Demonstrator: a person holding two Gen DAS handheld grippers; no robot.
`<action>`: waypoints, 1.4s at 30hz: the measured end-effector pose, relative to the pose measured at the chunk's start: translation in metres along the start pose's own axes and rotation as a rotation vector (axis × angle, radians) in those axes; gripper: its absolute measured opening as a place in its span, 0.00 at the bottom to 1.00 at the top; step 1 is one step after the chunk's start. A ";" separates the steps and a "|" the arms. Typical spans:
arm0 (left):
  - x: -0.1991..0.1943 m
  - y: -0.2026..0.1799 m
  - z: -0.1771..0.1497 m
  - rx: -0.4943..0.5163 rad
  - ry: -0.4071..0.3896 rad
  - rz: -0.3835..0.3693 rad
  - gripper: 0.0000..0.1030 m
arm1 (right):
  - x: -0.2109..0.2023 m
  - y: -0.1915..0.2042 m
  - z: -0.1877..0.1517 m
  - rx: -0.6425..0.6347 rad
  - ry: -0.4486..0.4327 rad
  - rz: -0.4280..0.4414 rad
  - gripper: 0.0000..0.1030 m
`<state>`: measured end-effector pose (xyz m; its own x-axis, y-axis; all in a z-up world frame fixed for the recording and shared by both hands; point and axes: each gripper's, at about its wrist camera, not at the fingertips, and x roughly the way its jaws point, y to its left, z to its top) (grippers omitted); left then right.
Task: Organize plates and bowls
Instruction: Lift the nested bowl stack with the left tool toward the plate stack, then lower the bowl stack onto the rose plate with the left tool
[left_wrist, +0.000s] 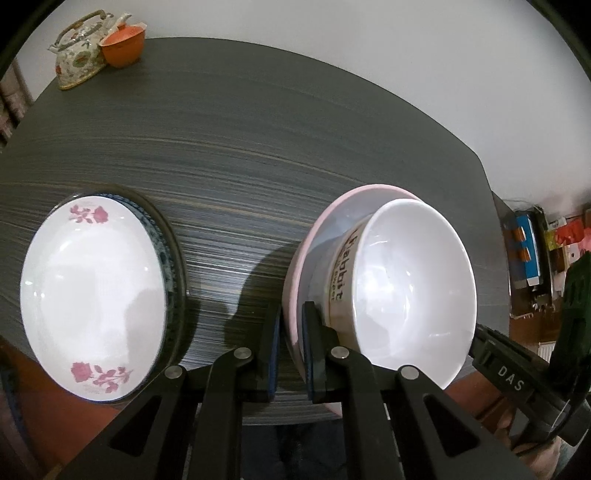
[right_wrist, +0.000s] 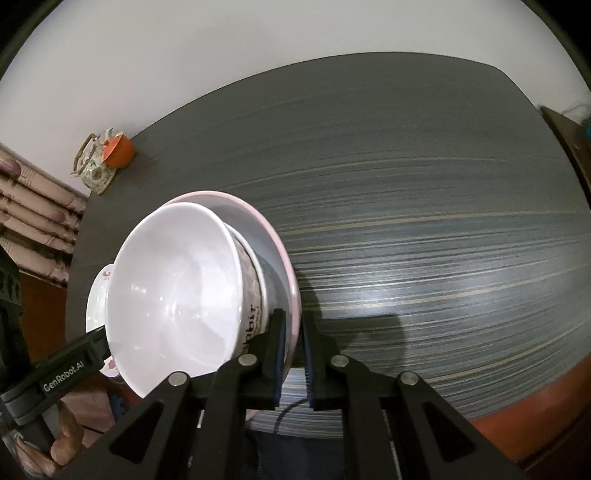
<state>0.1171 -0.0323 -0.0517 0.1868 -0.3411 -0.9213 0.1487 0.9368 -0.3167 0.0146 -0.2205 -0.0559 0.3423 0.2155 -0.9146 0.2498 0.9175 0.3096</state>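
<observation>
A pink plate carries a white bowl with black lettering on its side. My left gripper is shut on the plate's left rim. My right gripper is shut on the same pink plate at its right rim, beside the white bowl. The plate looks held just above the dark table near its front edge. A white rose-patterned plate lies on a blue-rimmed plate to the left; its edge shows in the right wrist view.
A floral teapot and an orange cup stand at the table's far left corner, also seen as teapot and cup. Cluttered shelves stand beyond the right edge. The table's right half is bare striped wood.
</observation>
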 end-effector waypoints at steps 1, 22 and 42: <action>-0.001 0.000 0.000 -0.002 -0.003 0.003 0.08 | -0.001 0.003 0.001 -0.005 0.000 0.002 0.09; -0.037 0.014 0.005 -0.078 -0.082 0.047 0.07 | -0.026 0.057 0.014 -0.124 -0.021 0.037 0.09; -0.078 0.073 -0.001 -0.172 -0.127 0.097 0.07 | -0.030 0.132 0.011 -0.228 -0.006 0.085 0.09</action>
<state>0.1126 0.0633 -0.0030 0.3146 -0.2452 -0.9170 -0.0421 0.9615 -0.2715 0.0471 -0.1092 0.0152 0.3587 0.2940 -0.8860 0.0094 0.9479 0.3183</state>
